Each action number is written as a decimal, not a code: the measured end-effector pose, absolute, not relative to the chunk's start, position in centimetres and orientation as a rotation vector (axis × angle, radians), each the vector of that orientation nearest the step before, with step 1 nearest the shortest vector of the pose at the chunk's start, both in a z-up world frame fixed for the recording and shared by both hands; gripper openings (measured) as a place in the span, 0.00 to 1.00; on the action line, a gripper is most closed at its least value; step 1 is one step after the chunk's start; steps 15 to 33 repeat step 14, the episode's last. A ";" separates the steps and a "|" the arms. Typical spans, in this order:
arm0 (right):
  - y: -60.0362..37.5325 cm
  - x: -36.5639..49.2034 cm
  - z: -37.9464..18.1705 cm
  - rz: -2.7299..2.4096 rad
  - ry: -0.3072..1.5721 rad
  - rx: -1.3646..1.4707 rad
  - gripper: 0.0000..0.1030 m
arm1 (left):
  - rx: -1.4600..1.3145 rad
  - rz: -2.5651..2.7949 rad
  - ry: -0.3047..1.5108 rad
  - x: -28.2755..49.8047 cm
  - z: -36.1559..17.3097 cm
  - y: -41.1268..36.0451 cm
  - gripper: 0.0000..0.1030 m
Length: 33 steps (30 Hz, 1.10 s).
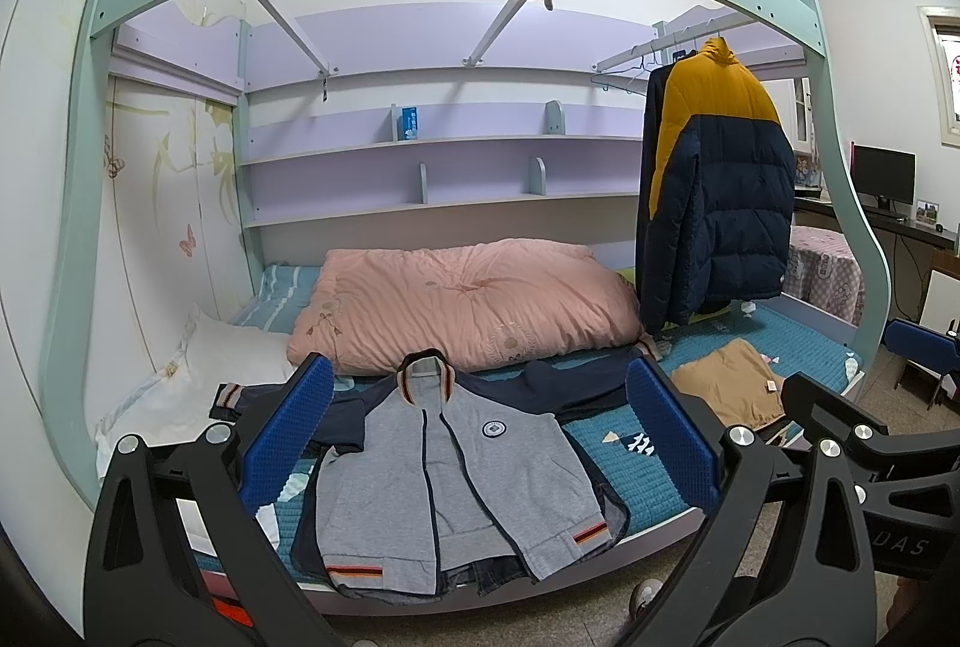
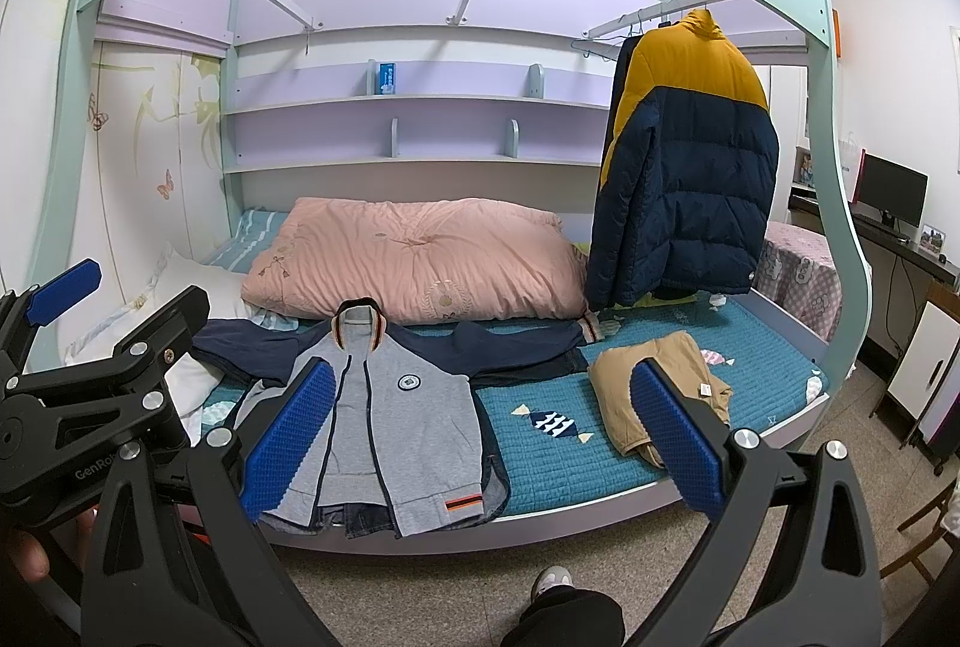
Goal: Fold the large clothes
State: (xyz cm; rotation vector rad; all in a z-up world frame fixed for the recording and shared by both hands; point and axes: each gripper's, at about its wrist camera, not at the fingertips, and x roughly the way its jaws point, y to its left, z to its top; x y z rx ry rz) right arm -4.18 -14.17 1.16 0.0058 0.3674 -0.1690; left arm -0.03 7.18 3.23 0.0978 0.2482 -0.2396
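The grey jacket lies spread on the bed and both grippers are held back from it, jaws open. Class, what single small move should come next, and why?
Probably bring the left gripper forward to the grey jacket's left sleeve. The jacket lies front-up and unfolded on the bed, sleeves spread wide, and both the left and the right gripper are open, holding nothing.
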 end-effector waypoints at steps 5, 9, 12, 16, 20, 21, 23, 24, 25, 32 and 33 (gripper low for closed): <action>-14.2 -4.2 1.1 -0.168 0.366 0.006 0.93 | 0.097 -0.240 0.248 0.0 3.2 7.2 0.95; -14.2 -4.2 1.1 -0.170 0.367 0.006 0.93 | 0.096 -0.241 0.254 0.0 3.1 7.1 0.95; -14.2 -4.1 1.1 -0.168 0.367 0.006 0.93 | 0.097 -0.241 0.254 -0.1 3.0 7.1 0.95; -14.2 -4.2 1.1 -0.169 0.367 0.006 0.93 | 0.097 -0.241 0.253 -0.1 3.0 7.2 0.95; -14.2 -4.2 1.1 -0.169 0.367 0.006 0.93 | 0.097 -0.241 0.253 -0.1 3.0 7.2 0.95; -14.2 -4.2 1.1 -0.169 0.367 0.006 0.93 | 0.097 -0.241 0.253 -0.1 3.0 7.2 0.95; -14.2 -4.2 1.1 -0.169 0.367 0.006 0.93 | 0.097 -0.241 0.253 -0.1 3.0 7.2 0.95; -14.2 -4.2 1.1 -0.169 0.367 0.006 0.93 | 0.097 -0.241 0.253 -0.1 3.0 7.2 0.95; -14.2 -4.2 1.1 -0.169 0.367 0.006 0.93 | 0.097 -0.241 0.253 -0.1 3.0 7.2 0.95; -14.2 -4.2 1.1 -0.169 0.367 0.006 0.93 | 0.097 -0.241 0.253 -0.1 3.0 7.2 0.95; -14.2 -4.2 1.1 -0.169 0.367 0.006 0.93 | 0.097 -0.241 0.253 -0.1 3.0 7.2 0.95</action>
